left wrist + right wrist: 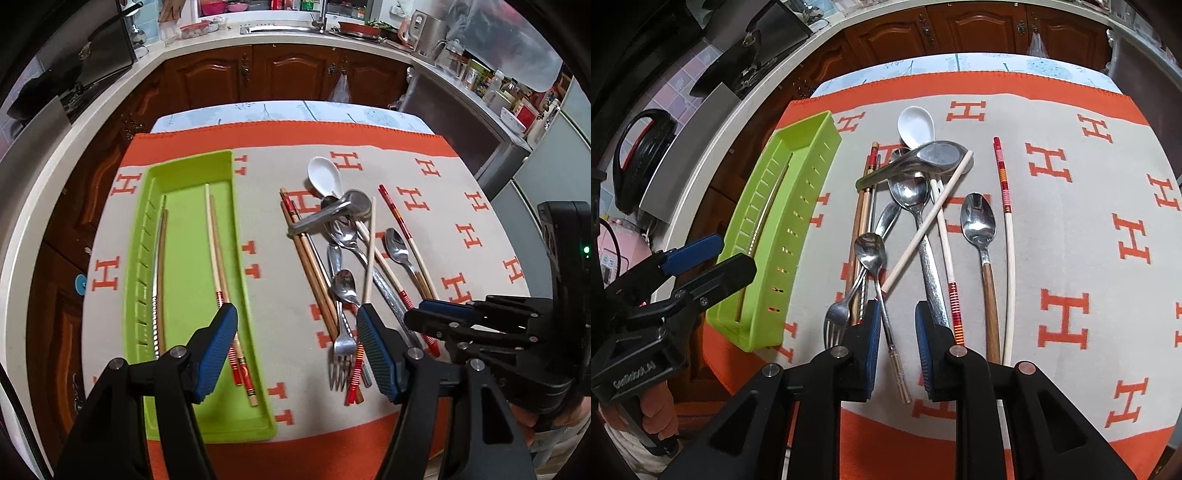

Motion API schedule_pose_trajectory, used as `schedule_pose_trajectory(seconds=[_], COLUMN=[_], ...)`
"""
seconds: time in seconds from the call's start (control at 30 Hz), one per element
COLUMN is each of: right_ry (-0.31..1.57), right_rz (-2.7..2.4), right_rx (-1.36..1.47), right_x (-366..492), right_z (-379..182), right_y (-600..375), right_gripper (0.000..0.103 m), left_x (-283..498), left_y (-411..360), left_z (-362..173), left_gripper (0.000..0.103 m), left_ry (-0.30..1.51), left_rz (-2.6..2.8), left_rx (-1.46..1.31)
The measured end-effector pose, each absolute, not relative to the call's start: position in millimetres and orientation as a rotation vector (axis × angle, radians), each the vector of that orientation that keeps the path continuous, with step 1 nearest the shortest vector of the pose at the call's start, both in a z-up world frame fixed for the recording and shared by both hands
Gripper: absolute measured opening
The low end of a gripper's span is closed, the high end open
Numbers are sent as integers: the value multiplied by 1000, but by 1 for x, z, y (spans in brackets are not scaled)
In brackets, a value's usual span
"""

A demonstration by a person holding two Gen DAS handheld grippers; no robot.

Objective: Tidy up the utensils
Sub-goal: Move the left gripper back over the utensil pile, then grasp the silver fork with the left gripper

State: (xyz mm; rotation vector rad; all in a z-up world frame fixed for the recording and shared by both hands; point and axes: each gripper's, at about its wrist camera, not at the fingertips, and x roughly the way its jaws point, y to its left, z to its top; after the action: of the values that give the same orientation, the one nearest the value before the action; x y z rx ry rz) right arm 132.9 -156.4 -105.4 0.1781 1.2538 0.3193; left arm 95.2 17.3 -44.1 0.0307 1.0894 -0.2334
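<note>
In the left wrist view, bare cloth [266, 236] runs as an open lane down the frame's centre, between the green tray [255, 369] on the left and the utensil pile [343, 236] on the right. The tray's middle floor lies free between the chopsticks [218, 258] near its right wall and others by its left wall. In the right wrist view, the right half of the tabletop [1089, 229] is clear cloth beyond the lone chopstick [1008, 236]. The pile's crossed spoons and chopsticks block the centre, and the left gripper [713, 258] crowds the tray's near end at lower left.
</note>
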Motion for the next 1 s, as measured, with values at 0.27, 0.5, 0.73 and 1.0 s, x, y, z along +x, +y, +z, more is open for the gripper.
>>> schedule_pose_trajectory(seconds=[0.27,0.5,0.73,1.0], right_ry=[1297,1323,1316,1284], right_rz=[318,375,409,396], right_rx=[138,88,-6,57], right_x=[137,143,147,148], right_z=[-128,-141,-151,-150], right_y=[-153,-137,-118,-131], right_gripper=[20,20,16,4], left_x=[98,105,113,126], left_y=[25,28,24,7], left_z=[-52,-61,-66,-75], left_gripper=[65,49,43,36], left_ry=[1092,1134,1166,1215], left_rz=[-241,-269,-287,-323], left_rx=[0,-51,-79,-79])
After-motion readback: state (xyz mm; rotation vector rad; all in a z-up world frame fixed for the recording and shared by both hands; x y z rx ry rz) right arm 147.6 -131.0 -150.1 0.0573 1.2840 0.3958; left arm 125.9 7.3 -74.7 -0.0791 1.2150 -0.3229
